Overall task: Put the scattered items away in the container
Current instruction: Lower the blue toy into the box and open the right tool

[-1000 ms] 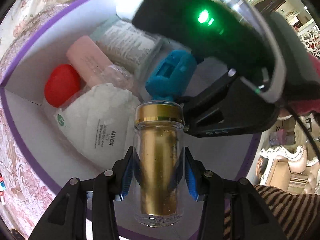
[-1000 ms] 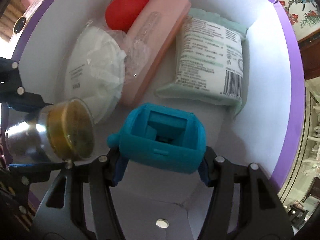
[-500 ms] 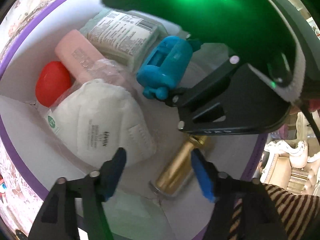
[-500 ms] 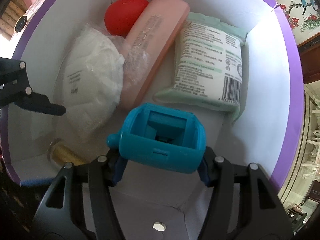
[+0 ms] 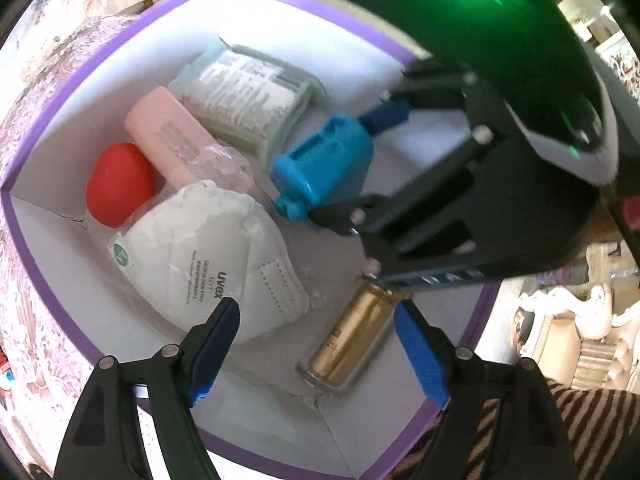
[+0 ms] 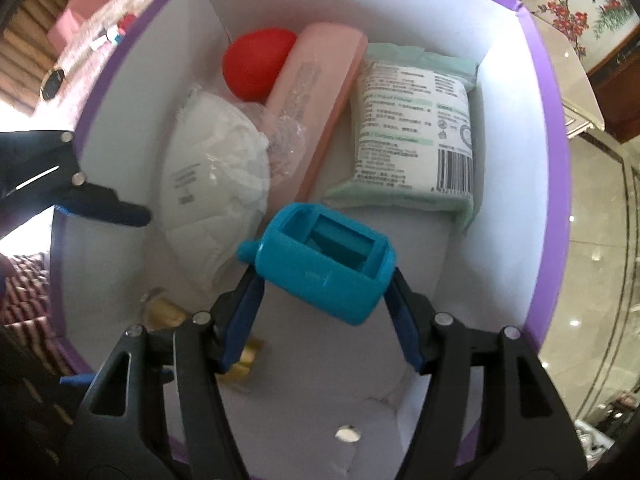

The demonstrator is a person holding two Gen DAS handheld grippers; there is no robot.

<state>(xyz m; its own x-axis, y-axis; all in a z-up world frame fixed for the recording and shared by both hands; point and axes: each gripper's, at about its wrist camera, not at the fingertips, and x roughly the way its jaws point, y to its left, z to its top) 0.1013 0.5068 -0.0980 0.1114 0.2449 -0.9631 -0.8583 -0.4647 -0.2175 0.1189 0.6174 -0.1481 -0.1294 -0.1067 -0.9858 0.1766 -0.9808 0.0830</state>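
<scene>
A white box with a purple rim [image 5: 60, 312] [image 6: 548, 184] holds the items. My left gripper [image 5: 320, 344] is open and empty above the box's near edge. A gold bottle [image 5: 352, 344] lies on the box floor just beyond it, partly seen in the right wrist view [image 6: 164, 312]. My right gripper [image 6: 324, 308] is shut on a blue plastic block [image 6: 324, 268] [image 5: 324, 164] and holds it over the box floor. A white mask [image 5: 208, 260] [image 6: 216, 184], a red ball [image 5: 120, 184] [image 6: 256, 64], a pink case [image 5: 168, 136] [image 6: 320, 96] and a wipes pack [image 5: 248, 96] [image 6: 416, 136] lie inside.
The box stands on a floral cloth [image 5: 36, 128]. A striped fabric [image 5: 580, 432] lies at the right of the box. Small items [image 6: 112, 36] and a pink box [image 6: 80, 16] sit on the cloth outside the box. A glossy floor [image 6: 600, 240] lies to the right.
My left gripper opened and let go of the gold bottle, which now lies on the box floor. The left gripper drew back. My right gripper kept its hold on the blue block.
</scene>
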